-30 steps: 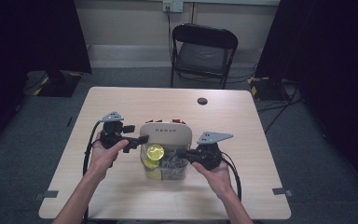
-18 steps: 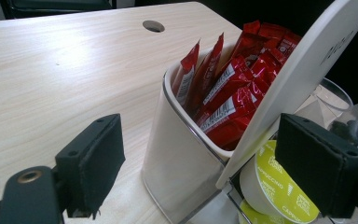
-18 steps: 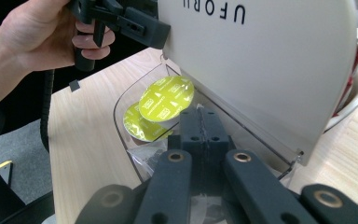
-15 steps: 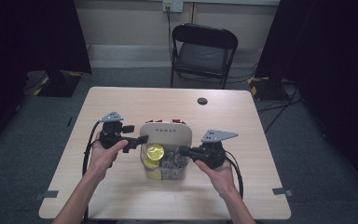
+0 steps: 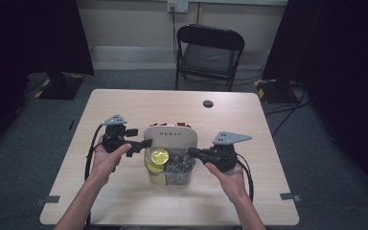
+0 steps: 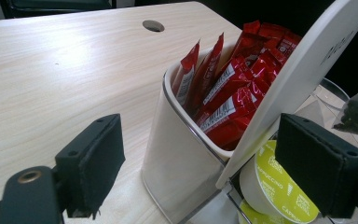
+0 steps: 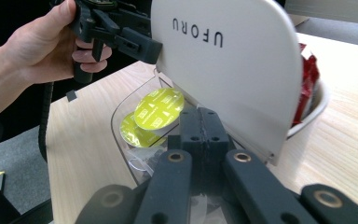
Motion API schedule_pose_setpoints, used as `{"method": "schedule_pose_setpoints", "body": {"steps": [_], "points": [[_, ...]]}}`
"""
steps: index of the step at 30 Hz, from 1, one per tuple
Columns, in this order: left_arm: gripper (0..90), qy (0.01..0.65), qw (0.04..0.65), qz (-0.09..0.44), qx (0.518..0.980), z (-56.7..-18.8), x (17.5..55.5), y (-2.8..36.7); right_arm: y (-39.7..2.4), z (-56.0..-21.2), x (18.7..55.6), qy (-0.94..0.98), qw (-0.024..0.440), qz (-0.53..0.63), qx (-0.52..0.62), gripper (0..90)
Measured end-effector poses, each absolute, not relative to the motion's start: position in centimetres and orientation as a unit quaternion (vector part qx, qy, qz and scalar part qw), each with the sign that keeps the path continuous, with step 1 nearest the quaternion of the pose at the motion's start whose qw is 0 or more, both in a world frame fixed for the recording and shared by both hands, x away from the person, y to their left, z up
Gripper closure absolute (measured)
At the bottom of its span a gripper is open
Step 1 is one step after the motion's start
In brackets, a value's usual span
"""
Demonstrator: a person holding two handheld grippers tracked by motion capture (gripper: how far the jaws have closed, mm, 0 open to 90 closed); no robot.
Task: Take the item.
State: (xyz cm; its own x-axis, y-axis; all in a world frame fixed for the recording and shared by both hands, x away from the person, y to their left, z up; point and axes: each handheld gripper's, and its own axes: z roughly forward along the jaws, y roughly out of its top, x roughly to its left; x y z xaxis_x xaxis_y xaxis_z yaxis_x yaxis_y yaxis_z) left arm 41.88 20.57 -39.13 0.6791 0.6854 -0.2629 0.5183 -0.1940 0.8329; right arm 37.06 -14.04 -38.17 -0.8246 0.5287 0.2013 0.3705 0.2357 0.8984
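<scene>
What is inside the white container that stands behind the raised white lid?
The white container holds red foil sachets standing upright, packed close together. Their lower parts and the container's bottom are hidden by its wall, and the raised white lid covers the far side.

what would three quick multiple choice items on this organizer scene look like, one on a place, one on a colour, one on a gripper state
1. Where do the red sachets sit?
A. in the white compartment behind the tilted lid
B. loose on the table
C. on the chair

2. What colour are the tops of the coffee capsules?
A. blue
B. yellow-green
C. black

3. How do the jaws of the right gripper stand?
A. wide apart
B. pressed together
C. clamped around a capsule

Answers:
1 A, the left gripper view shows them standing in the white container.
2 B, both gripper views show yellow-green foil.
3 B, the right gripper view shows its pads meeting with no gap.
</scene>
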Motion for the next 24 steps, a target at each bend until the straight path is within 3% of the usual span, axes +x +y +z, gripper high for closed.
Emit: {"method": "schedule_pose_setpoints", "body": {"steps": [24], "points": [[15.5, 0.393, 0.498, 0.083, 0.768, -39.2, 41.8, 20.7, -17.3, -36.8, 36.6, 0.759, 0.098, 0.565, 0.309, 90.0]]}}
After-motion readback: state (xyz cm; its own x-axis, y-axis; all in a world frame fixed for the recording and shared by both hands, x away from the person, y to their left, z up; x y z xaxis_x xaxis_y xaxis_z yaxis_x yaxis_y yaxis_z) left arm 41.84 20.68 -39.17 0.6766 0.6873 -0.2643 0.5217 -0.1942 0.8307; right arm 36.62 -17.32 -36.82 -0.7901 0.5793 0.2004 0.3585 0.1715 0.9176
